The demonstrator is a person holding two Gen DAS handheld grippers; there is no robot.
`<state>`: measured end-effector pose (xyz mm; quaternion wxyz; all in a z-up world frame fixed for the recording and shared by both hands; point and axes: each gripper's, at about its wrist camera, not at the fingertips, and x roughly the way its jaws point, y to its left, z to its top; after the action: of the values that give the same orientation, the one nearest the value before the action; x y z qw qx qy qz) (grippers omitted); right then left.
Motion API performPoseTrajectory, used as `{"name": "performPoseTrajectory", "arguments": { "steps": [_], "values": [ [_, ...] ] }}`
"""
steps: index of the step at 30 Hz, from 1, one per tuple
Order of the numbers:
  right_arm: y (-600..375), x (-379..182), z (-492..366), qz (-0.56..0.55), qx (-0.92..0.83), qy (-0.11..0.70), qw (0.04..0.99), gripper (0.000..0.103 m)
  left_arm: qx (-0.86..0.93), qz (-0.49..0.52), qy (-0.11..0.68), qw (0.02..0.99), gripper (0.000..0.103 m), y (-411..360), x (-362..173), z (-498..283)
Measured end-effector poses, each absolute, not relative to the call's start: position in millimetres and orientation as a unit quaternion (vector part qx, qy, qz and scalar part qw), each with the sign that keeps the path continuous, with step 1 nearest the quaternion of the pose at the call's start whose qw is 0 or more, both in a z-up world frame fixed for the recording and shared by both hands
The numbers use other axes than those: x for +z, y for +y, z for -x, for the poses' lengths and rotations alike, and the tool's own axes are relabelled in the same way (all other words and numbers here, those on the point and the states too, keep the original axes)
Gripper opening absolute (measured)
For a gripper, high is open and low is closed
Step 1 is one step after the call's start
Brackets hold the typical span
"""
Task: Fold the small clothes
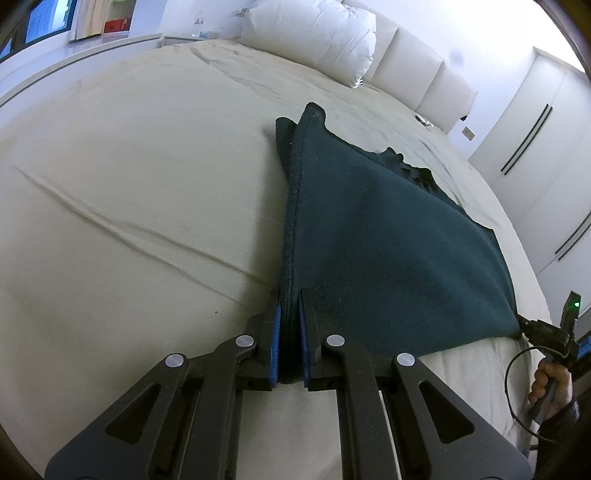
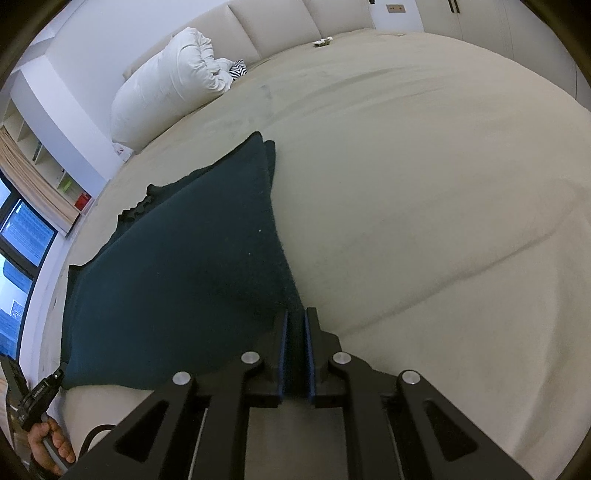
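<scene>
A dark teal garment (image 1: 388, 236) lies stretched over the cream bed sheet (image 1: 129, 166). My left gripper (image 1: 290, 299) is shut on its near left corner, the cloth pinched between the blue pads. My right gripper (image 2: 295, 317) is shut on the garment's (image 2: 177, 280) near right corner. The near edge runs taut and slightly lifted between both grippers. The far part rests on the bed with a ruffled dark edge (image 1: 410, 166). The right gripper also shows at the far right of the left wrist view (image 1: 532, 326); the left one shows at the lower left of the right wrist view (image 2: 55, 378).
A white pillow (image 1: 314, 33) lies at the bed's head by the padded headboard (image 1: 424, 74). A small object (image 2: 322, 42) lies on the far sheet. Wardrobe doors (image 1: 546, 155) stand at the right. A window and shelves (image 2: 29, 221) are on the left.
</scene>
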<state>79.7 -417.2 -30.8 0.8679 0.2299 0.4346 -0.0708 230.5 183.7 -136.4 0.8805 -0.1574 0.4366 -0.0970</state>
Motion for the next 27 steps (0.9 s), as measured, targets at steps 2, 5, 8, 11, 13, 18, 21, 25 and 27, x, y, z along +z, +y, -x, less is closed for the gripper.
{"name": "performPoseTrajectory", "arguments": {
  "steps": [2,5,8,11,13,18,21,25,27],
  "values": [
    [-418,-26,-77,-0.237,-0.074,0.435,0.866,0.023,-0.097,0.154,0.438,0.88,0.008,185,-133,-230],
    [-425,-8,-71,-0.241,-0.096,0.409,0.875,0.029,-0.087,0.166,0.431,0.883,0.008,192,-120,-227],
    [-432,15,-71,-0.251,-0.096,0.375,0.887,0.031,-0.053,0.158,0.398,0.902,0.008,201,-93,-216],
    [-417,33,-94,-0.255,-0.04,0.361,0.896,0.032,-0.062,0.138,0.369,0.917,0.008,192,-59,-227],
    [-396,36,-119,-0.258,0.011,0.363,0.895,0.032,-0.098,0.113,0.364,0.919,0.008,167,-44,-249],
    [-343,15,-200,-0.293,0.111,0.386,0.868,0.032,-0.175,0.046,0.373,0.91,0.008,85,-48,-335],
    [-320,-12,-247,-0.325,0.151,0.413,0.837,0.032,-0.181,0.012,0.381,0.906,0.008,50,-70,-388],
    [-307,-51,-287,-0.35,0.165,0.441,0.81,0.031,-0.157,0.006,0.43,0.889,0.008,54,-118,-437],
    [-318,-62,-292,-0.373,0.165,0.431,0.805,0.014,-0.152,0.051,0.446,0.881,0.008,76,-137,-438]
  ]
}}
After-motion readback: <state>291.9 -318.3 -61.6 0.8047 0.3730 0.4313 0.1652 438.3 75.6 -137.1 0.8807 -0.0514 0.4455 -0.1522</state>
